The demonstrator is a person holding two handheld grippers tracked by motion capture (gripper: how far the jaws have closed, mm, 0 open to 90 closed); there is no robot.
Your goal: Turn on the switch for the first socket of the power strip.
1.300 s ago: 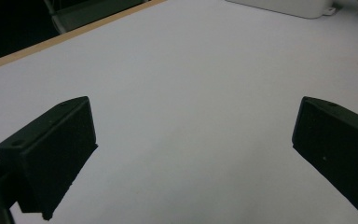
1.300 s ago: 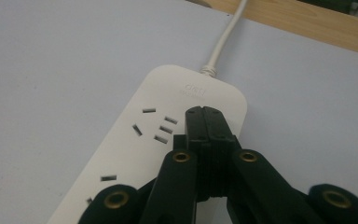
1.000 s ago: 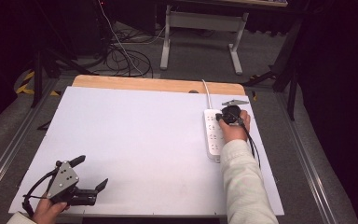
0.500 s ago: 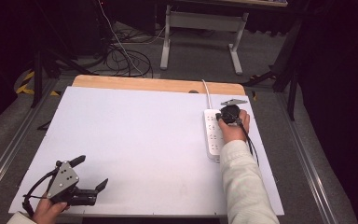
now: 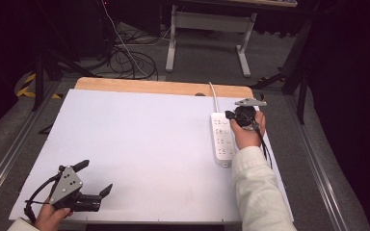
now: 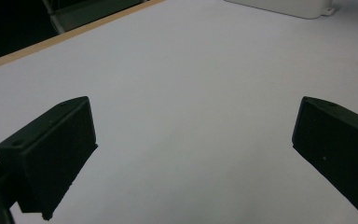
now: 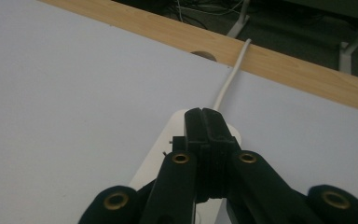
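A white power strip [image 5: 223,139] lies at the table's right side, its white cable [image 5: 214,97] running off the far edge. My right gripper [image 5: 230,115] hovers over the strip's far end with its jaws shut and nothing between them. In the right gripper view the closed fingertips [image 7: 203,116] sit just above the strip's end [image 7: 154,164], where the cable [image 7: 228,79] leaves it. Near the front left corner my left gripper [image 5: 95,177] rests low over the table, open. Its jaws [image 6: 193,140] stand wide apart over bare white surface, with the strip [image 6: 284,5] far off.
The white tabletop [image 5: 139,139] has a wooden strip [image 5: 164,87] along its far edge with a cable hole [image 7: 204,55]. Beyond the table are floor cables [image 5: 130,57] and a desk frame [image 5: 207,24].
The right hand has lifted its gripper slightly above the power strip's far end. The left gripper has stayed where it was.
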